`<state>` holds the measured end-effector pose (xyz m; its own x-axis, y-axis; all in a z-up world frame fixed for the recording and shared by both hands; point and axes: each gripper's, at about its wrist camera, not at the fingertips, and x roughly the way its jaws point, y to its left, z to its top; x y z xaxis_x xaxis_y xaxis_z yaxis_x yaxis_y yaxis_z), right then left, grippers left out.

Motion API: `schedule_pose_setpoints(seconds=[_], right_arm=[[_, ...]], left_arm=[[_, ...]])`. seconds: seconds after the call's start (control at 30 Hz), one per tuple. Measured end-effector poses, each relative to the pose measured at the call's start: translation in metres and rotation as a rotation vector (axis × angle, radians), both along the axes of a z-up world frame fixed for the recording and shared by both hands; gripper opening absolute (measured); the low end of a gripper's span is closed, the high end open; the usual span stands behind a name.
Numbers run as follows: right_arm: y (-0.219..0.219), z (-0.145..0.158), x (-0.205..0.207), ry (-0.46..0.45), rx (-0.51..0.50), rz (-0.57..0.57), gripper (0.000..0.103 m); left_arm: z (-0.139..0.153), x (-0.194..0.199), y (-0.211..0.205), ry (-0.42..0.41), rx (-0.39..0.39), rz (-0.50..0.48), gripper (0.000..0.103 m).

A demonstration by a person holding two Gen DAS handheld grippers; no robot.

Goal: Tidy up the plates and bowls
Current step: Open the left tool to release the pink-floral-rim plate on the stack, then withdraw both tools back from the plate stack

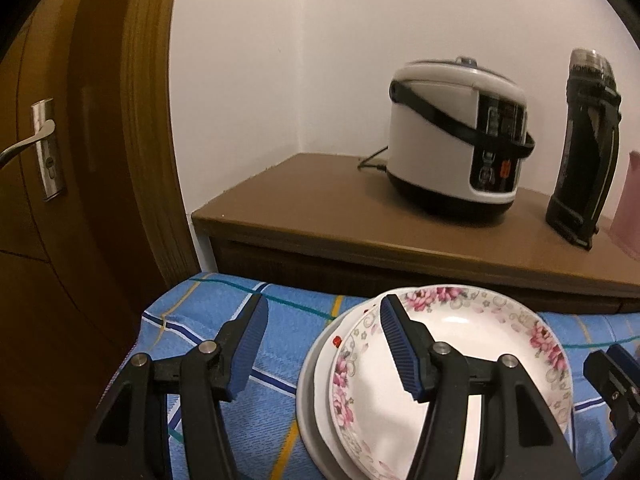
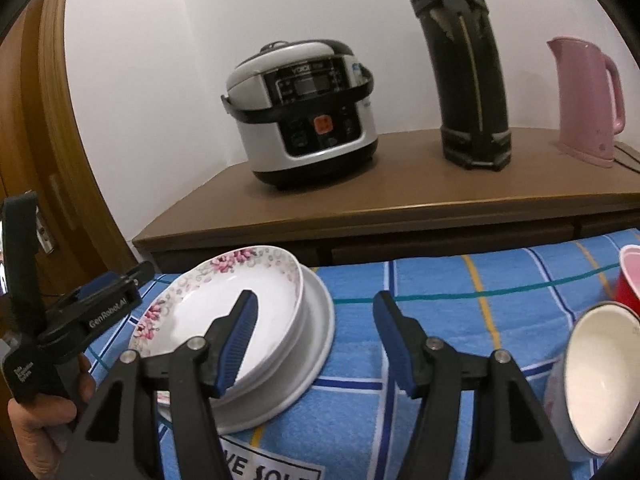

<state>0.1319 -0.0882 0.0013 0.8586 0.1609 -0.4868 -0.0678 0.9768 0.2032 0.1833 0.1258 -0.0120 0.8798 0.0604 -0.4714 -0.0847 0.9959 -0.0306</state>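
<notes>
A floral-rimmed plate (image 1: 460, 344) lies on top of a plain white plate (image 1: 316, 392) on a blue checked cloth (image 1: 224, 320). My left gripper (image 1: 324, 304) is open, one finger over the cloth and the other over the floral plate, pads clear of both plates. In the right wrist view the same floral plate (image 2: 224, 300) and white plate (image 2: 316, 344) lie at the left. My right gripper (image 2: 316, 298) is open above the stack's right edge, with nothing pressed between its pads. A white bowl (image 2: 596, 380) tilts on its side at the right, with a red bowl (image 2: 628, 280) behind it.
Behind the cloth stands a brown wooden cabinet (image 2: 400, 208) with a rice cooker (image 2: 304, 116), a black thermos (image 2: 468, 80) and a pink kettle (image 2: 584, 100). A wooden door (image 1: 80, 160) is at the left. A hand (image 2: 40, 420) holds the left gripper's handle.
</notes>
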Motion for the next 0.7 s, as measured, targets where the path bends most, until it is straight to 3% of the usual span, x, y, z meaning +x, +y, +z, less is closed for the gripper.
schedule_pose_setpoints(seconds=[0.37,0.7], right_arm=[[-0.002,0.005,-0.015,-0.034,-0.031,-0.027,0.062],[-0.009,0.008,-0.035,-0.070,-0.057,-0.070,0.062]], left_arm=[[0.005,-0.036,0.004,-0.088,-0.085,0.063,0.061],[0.007,-0.058,-0.011,-0.158,-0.043,0.035,0.061]])
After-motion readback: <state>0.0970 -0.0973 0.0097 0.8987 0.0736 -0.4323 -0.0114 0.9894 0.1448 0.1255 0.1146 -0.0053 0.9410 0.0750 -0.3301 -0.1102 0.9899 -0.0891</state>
